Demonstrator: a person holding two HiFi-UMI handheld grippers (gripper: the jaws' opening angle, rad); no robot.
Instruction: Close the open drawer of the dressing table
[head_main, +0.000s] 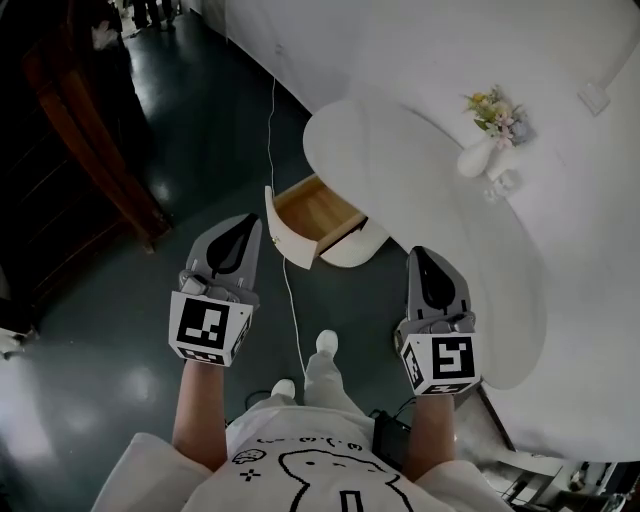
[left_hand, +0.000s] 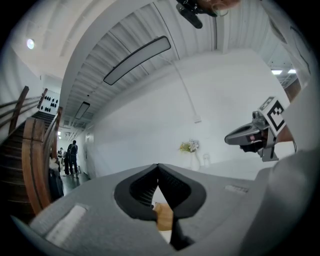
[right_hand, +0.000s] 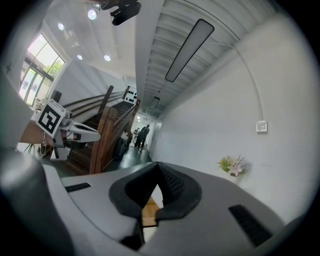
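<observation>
- The drawer (head_main: 312, 212) stands pulled out from under the white counter (head_main: 400, 170), with its wood floor showing and its pale front towards the person.
- The left gripper (head_main: 248, 222) hovers near that front, fingers clenched on nothing. The right gripper (head_main: 420, 255) waits by the counter's edge, fingers also pressed together and empty.
- Best play, I'd say: leave the fingers closed, set the left tip mid-front and push straight in.
- An off-centre shove could skew and jam it.
</observation>
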